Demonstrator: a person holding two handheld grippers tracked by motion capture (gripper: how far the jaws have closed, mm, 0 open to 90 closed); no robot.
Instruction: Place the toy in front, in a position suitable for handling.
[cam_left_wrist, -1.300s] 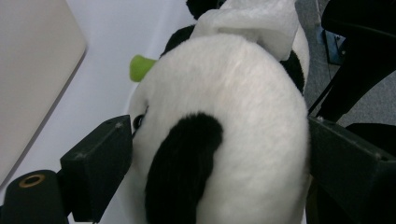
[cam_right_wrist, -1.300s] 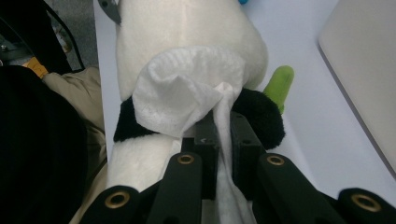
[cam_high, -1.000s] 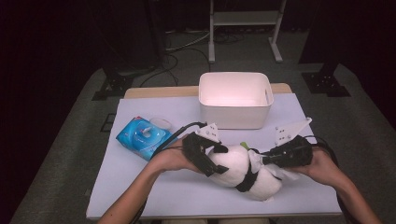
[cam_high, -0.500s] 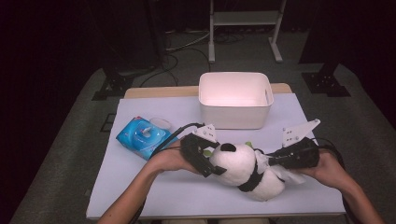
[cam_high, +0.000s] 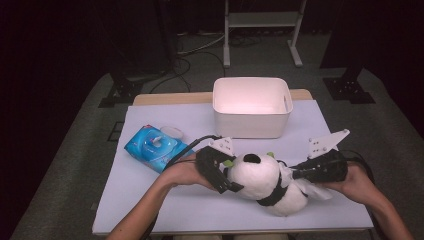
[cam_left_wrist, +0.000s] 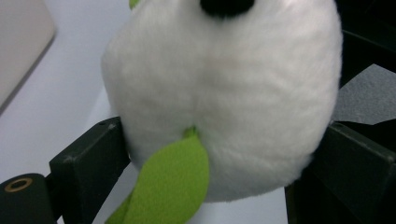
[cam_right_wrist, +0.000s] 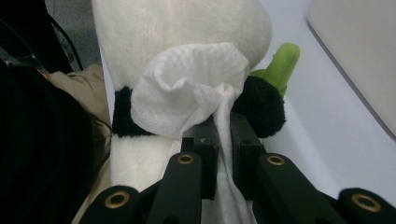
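Panda plush (cam_high: 267, 184) wiped near table's (cam_high: 150, 205) front edge.
Left gripper (cam_high: 223, 171) clamps its head, right gripper (cam_high: 296, 174) pinches white wipe (cam_right_wrist: 187, 93) against its body; wipes pack (cam_high: 155, 147) left, white bin (cam_high: 251, 106) behind.

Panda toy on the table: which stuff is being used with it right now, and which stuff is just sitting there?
In use:
- panda toy, its head clamped by the left gripper
- white wipe, pinched by the right gripper and pressed on the panda

Just lying about:
- blue wipes pack
- white bin
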